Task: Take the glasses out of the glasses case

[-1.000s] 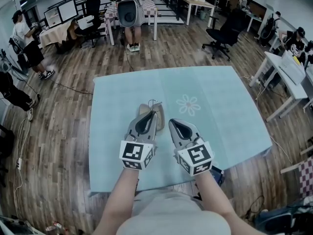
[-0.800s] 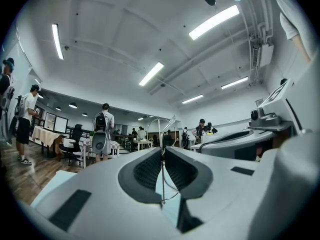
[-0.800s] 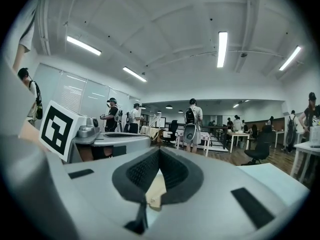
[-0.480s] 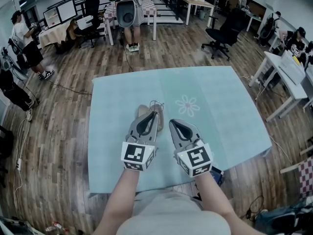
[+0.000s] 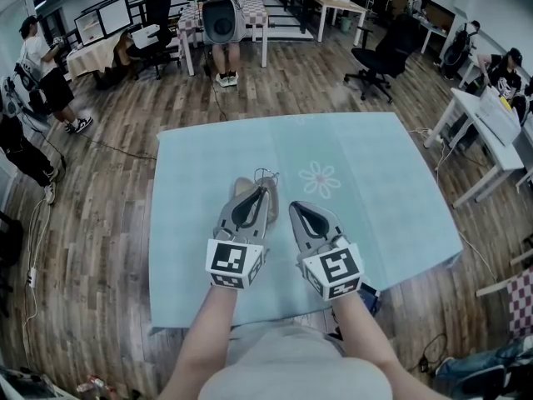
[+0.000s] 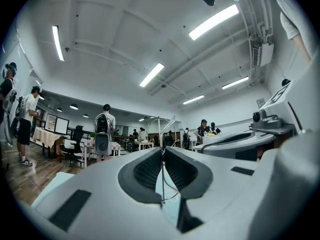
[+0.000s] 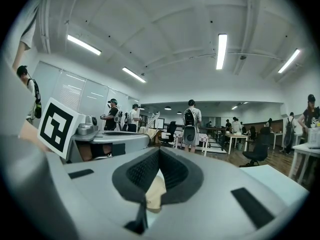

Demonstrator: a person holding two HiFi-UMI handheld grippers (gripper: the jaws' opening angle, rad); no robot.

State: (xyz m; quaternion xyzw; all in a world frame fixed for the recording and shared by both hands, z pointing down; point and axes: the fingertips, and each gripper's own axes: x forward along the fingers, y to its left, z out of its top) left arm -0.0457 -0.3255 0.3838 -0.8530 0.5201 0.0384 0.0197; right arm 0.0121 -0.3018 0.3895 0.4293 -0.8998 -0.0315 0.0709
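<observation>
Glasses (image 5: 265, 177): dead centre of the head view, up on edge at the upper end of the glasses case (image 5: 272, 208), wire rims just past the tips of the left gripper (image 6: 162, 151). Pinched by one thin wire arm, right down the slit between the left pads. Almost together, those left fingers (image 6: 142, 171), clamped on the wire and on nothing else. Pokes up beyond the fingertips in the left gripper view, rims and curved arm outlined against the room behind. Hard to tell whether any part of the frame sits inside the case.

Over to the right gripper (image 7: 159, 153), lower centre of the head view, just right of its partner and apart from it. Closed as well, tips together, a beige edge of the case wedged low between the pads; looks like a pinch on it.

Beige case flat on the pale blue tablecloth (image 5: 375, 190), mostly tucked under the left gripper, right edge near the right fingertips.

White flower print (image 5: 321, 178) just right of the glasses, clear of both grippers. Both grippers level, side by side, noses toward the top of the frame.
</observation>
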